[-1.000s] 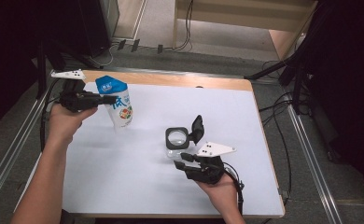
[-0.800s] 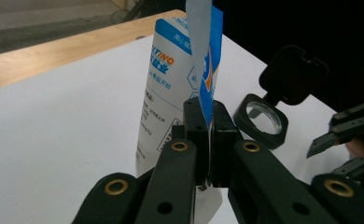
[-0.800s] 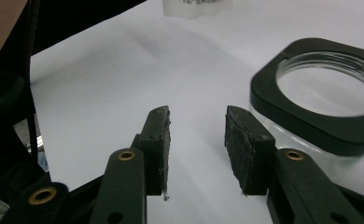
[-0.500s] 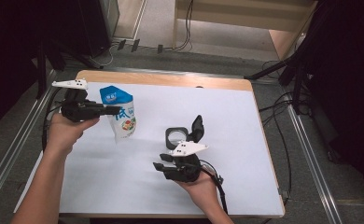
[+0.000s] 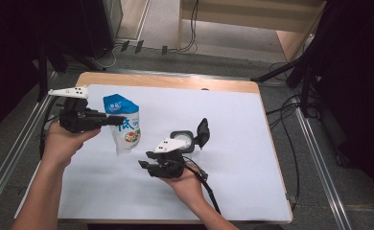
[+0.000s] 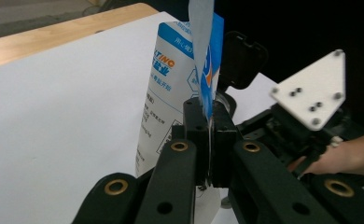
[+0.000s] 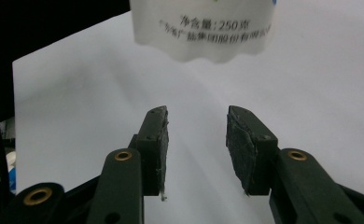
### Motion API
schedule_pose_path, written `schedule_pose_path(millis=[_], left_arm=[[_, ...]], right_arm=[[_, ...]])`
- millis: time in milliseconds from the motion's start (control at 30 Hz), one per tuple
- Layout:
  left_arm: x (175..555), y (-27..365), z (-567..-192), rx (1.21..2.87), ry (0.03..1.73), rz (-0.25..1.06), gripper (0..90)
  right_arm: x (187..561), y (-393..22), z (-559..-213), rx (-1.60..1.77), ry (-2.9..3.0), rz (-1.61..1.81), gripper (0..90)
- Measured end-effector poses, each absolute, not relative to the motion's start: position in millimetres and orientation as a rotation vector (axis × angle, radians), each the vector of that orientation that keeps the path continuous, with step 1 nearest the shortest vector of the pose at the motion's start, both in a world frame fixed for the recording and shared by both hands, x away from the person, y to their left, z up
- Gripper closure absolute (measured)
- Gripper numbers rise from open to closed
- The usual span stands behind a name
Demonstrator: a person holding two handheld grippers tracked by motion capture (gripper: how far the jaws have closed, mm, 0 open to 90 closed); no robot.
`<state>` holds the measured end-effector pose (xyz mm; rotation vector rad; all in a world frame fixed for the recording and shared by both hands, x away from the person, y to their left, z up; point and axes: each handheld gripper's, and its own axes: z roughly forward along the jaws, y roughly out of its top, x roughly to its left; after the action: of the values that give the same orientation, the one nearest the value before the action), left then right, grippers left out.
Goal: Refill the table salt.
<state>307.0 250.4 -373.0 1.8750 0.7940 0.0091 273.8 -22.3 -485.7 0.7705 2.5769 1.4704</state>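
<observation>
White-blue salt pouch [image 5: 125,127] hangs upright, top seam pinched in left tool [image 5: 112,120]; right tool [image 7: 196,140], spread and empty, sits just below its bottom edge.

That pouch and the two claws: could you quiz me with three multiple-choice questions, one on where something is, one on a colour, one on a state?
1. Where does the left claw grip the pouch?
A. its top edge
B. its bottom
C. nowhere

2. What colour is the pouch's top?
A. red
B. blue
C. green

3. How does the right claw stand?
A. shut on the pouch
B. shut on a cup
C. open, holding nothing

Answers: 1 A, the left gripper view shows the jaws pinching the top edge. 2 B, the top band is blue in the high view. 3 C, the right gripper view shows a bare gap, with the pouch's bottom ahead.
</observation>
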Motion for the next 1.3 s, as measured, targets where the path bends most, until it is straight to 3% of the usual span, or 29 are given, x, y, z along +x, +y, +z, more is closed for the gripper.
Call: schedule_pose_path(millis=[367,967,1300], left_arm=[[297,233,-369,1.920,0.740,-0.021,90.0],[296,216,-372,1.891,0.730,-0.104,90.0],[295,214,-370,1.898,0.751,-0.049,90.0]], right_arm=[[288,-6,-501,0.879,2.530,1.419,59.9],[279,-2,-507,0.821,2.482,1.406,62.8],[276,-4,-506,0.821,2.480,1.444,61.6]])
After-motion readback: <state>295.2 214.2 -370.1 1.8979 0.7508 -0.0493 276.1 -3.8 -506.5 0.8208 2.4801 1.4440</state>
